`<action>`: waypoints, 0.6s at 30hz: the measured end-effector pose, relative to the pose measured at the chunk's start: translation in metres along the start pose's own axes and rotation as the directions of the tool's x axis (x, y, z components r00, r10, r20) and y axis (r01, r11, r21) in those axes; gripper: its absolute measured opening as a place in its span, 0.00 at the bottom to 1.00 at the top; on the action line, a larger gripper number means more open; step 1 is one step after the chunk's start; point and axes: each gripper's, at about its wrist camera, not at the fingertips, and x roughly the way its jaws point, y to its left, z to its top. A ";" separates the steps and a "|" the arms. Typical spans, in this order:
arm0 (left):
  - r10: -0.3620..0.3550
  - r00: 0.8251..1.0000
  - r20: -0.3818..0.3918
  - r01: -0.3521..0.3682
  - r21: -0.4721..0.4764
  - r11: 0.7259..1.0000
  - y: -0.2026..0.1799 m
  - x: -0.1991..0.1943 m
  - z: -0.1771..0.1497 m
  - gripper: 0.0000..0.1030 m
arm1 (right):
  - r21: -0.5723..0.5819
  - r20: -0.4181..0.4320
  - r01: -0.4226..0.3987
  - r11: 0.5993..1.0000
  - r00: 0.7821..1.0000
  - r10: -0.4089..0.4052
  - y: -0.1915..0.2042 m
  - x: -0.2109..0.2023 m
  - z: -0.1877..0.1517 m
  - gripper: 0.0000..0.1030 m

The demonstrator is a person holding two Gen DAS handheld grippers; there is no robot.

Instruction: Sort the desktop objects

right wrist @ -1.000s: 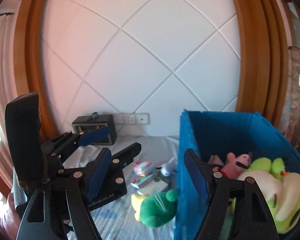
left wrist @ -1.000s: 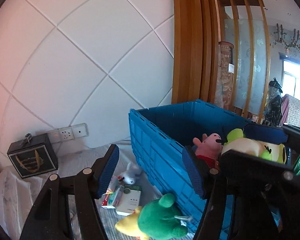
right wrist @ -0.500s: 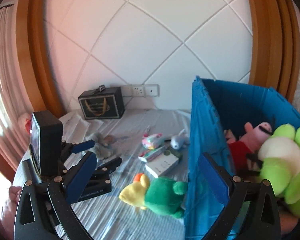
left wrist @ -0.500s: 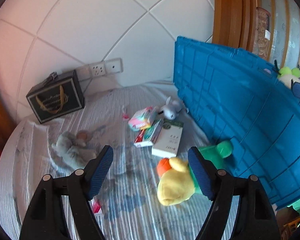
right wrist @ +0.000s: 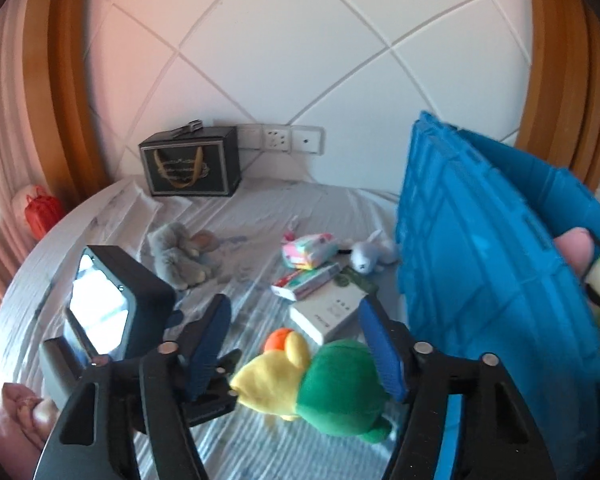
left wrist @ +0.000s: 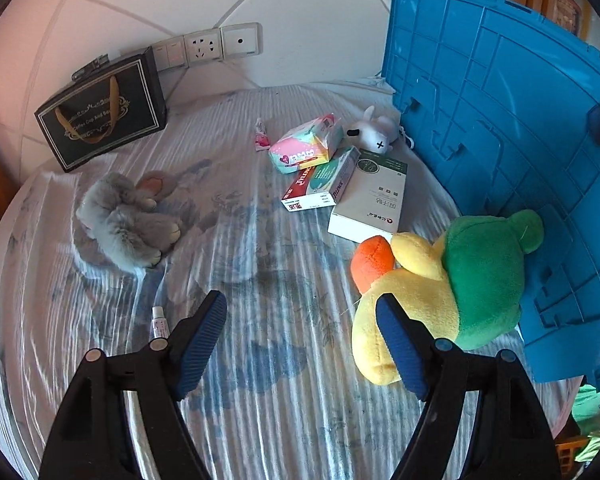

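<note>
A yellow and green duck plush (left wrist: 440,288) lies on the striped cloth against the blue crate (left wrist: 500,120). My left gripper (left wrist: 300,320) hangs open low over the cloth, its right finger just in front of the duck's yellow body, nothing between the pads. My right gripper (right wrist: 294,320) is higher up and its jaws are closing; nothing is between them, and the duck (right wrist: 320,380) shows beyond them. Further back lie a grey rabbit plush (left wrist: 128,216), a pink tissue pack (left wrist: 304,144), a small white bunny (left wrist: 374,132), a toothpaste box (left wrist: 320,180) and a white box (left wrist: 370,200).
A black gift bag (left wrist: 100,108) stands by the wall sockets at the back left. A small tube (left wrist: 160,322) lies near my left finger. The crate (right wrist: 480,260) holds a pink plush (right wrist: 576,244) and a green one. A red bag (right wrist: 40,212) sits off the left edge.
Both views have tipped from the wall and crate down onto the cloth. The left gripper sank toward the duck. The right gripper's jaws spread wide, then narrowed.
</note>
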 end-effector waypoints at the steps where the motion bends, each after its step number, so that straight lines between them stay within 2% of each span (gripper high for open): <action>1: -0.001 1.000 -0.004 0.001 -0.005 1.000 0.002 0.003 -0.001 0.75 | 0.014 -0.042 -0.033 0.999 0.999 0.033 -0.001 0.016 0.001 0.57; 2: -0.002 1.000 -0.007 0.002 -0.004 1.000 0.004 0.005 -0.002 0.74 | 0.025 -0.079 -0.030 0.999 0.996 0.032 -0.002 0.033 0.001 0.55; 5: 0.012 1.000 -0.023 -0.012 0.013 1.000 0.007 0.013 -0.005 0.74 | 0.027 -0.172 0.090 0.996 0.982 -0.084 -0.015 0.090 -0.008 0.54; 7: 0.018 0.999 -0.043 -0.017 0.027 1.000 0.009 0.018 -0.008 0.74 | 0.031 -0.260 0.146 0.989 0.956 -0.133 -0.027 0.129 -0.022 0.54; 9: 0.008 0.999 -0.049 -0.006 0.042 0.999 0.014 0.019 -0.013 0.74 | 0.027 -0.347 0.202 0.979 0.921 -0.180 -0.036 0.153 -0.045 0.53; 10: -0.001 0.999 -0.048 0.003 0.051 0.999 0.015 0.018 -0.015 0.74 | 0.037 -0.365 0.231 0.972 0.909 -0.202 -0.039 0.152 -0.057 0.53; 11: -0.008 0.999 -0.049 0.011 0.062 0.998 0.016 0.017 -0.017 0.74 | 0.056 -0.360 0.249 0.967 0.908 -0.213 -0.040 0.145 -0.065 0.52; 14: -0.056 0.998 -0.038 0.060 0.101 0.993 0.011 0.009 -0.021 0.74 | 0.152 -0.304 0.229 0.962 0.936 -0.175 -0.033 0.098 -0.089 0.51; 16: -0.087 0.996 -0.018 0.088 0.140 0.986 0.005 -0.001 -0.025 0.74 | 0.145 -0.286 0.236 0.961 0.940 -0.188 -0.015 0.070 -0.104 0.52; 18: -0.119 0.993 -0.005 0.119 0.170 0.978 0.000 -0.013 -0.031 0.75 | 0.194 -0.277 0.247 0.949 0.942 -0.188 -0.001 0.048 -0.123 0.55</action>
